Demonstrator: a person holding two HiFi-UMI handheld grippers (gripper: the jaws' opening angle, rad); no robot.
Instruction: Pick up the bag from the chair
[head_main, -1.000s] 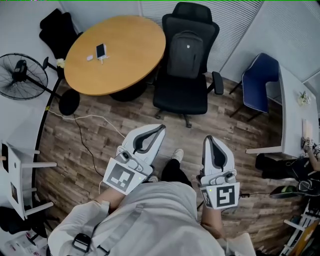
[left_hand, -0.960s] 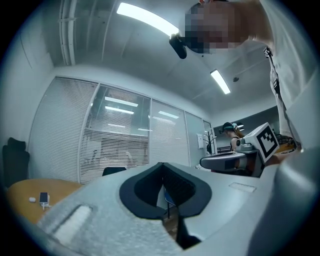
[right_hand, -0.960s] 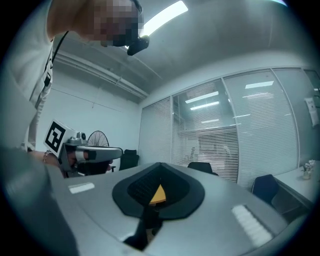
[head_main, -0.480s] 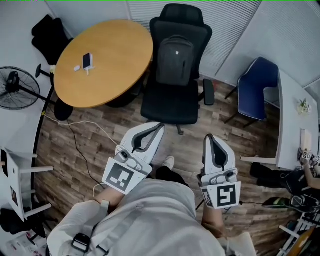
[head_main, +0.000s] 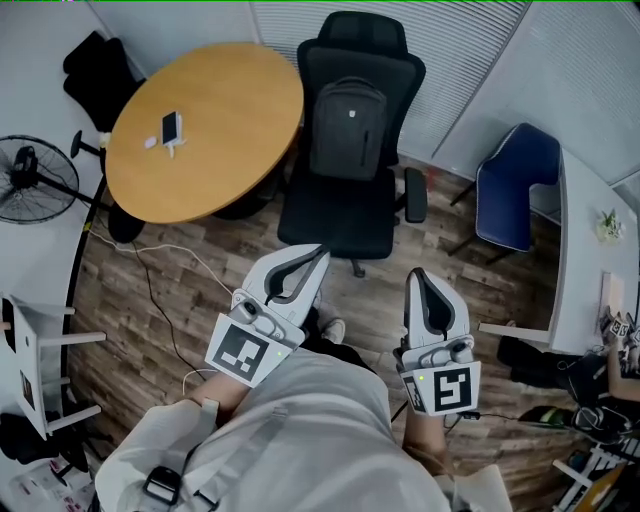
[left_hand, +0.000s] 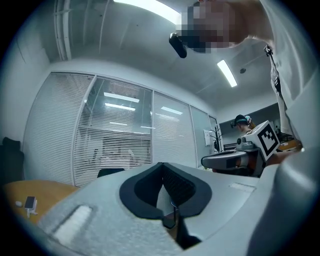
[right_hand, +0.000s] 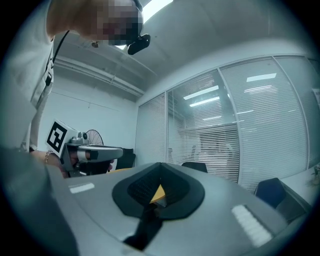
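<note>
Grey bag (head_main: 347, 128) stands upright on the seat of the black office chair (head_main: 345, 215) with its back against the backrest. Head view: chair and bag sit at 12 o'clock from both grippers, well apart from them. Left gripper (head_main: 320, 252) is at 7 o'clock from the chair, jaws closed together, nothing between them. Right gripper (head_main: 415, 275) is at 5 o'clock from the chair, jaws likewise closed and empty. Round wooden desk (head_main: 230, 90) lies at 10 o'clock and carries a phone (head_main: 171, 127). Fan (head_main: 30, 180) stands at 9 o'clock on the wood floor (head_main: 170, 300). Blue chair (head_main: 510, 185) is at 2 o'clock.

Left gripper view: jaw tips meet at centre frame, with no object held. The right gripper shows at 3 o'clock and the desk edge with the phone at 8 o'clock. Glass wall with blinds (left_hand: 115, 140) fills the background.

Right gripper view: jaws are pressed shut on nothing. The left gripper shows at 9 o'clock with the fan behind it, and the blue chair at 4 o'clock.
</note>
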